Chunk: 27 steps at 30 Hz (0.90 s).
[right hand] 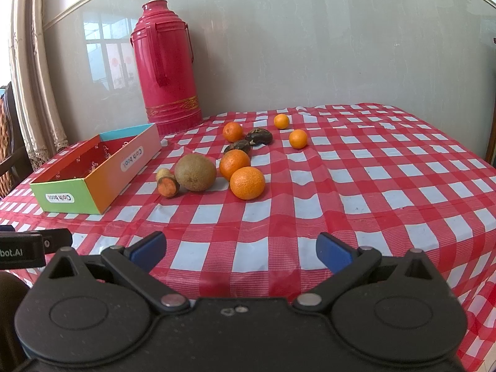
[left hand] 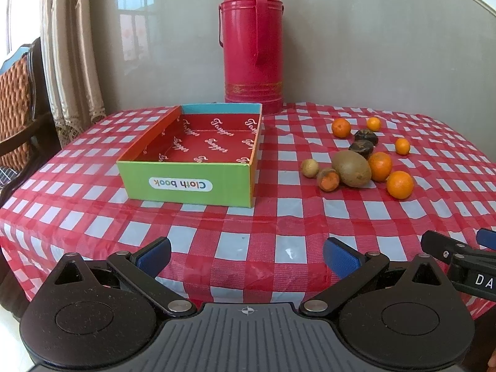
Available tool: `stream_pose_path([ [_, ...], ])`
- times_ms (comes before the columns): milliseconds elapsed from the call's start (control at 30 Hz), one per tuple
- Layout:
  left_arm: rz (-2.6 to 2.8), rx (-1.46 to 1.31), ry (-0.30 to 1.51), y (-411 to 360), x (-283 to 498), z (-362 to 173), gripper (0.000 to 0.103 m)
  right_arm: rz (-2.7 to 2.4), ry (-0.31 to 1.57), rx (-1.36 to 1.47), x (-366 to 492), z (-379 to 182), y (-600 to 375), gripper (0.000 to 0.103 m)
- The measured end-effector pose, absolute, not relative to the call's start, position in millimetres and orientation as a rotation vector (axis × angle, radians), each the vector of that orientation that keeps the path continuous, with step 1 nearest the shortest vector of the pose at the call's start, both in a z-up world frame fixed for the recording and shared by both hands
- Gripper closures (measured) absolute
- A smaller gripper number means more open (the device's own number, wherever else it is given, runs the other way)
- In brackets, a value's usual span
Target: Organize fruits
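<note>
Both the left hand-held gripper (left hand: 247,255) and the right hand-held gripper (right hand: 241,249) hang wide open and empty over the near edge of the desk (right hand: 387,167), well short of the fruit. To the right of the empty cardboard box (left hand: 198,183) lie five oranges, the nearest (right hand: 247,183) in front, one kiwi (right hand: 195,172), two dark shrivelled fruits (right hand: 259,136) and two small brownish ones (right hand: 168,186). The round fruit will likely roll if nudged, and a hard pinch could bruise the kiwi.
</note>
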<state>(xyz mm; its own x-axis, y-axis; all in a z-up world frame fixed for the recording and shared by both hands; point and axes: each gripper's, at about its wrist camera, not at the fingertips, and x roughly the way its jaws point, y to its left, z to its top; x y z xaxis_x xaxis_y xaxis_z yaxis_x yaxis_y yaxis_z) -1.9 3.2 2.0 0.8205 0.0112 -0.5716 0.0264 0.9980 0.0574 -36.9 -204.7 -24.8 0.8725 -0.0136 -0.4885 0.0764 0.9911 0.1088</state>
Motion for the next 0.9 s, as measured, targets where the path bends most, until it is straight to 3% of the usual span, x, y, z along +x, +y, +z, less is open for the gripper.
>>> stream_pose_path([
  [433, -0.073, 0.2, 0.507, -17, -6, 16, 0.0, -0.085, 0.406, 0.274, -54, -15, -235, 0.005],
  [900, -0.29, 0.426, 0.424, -103, 32, 21, 0.0, -0.296, 0.259, 0.429, -71, -7, -302, 0.005],
])
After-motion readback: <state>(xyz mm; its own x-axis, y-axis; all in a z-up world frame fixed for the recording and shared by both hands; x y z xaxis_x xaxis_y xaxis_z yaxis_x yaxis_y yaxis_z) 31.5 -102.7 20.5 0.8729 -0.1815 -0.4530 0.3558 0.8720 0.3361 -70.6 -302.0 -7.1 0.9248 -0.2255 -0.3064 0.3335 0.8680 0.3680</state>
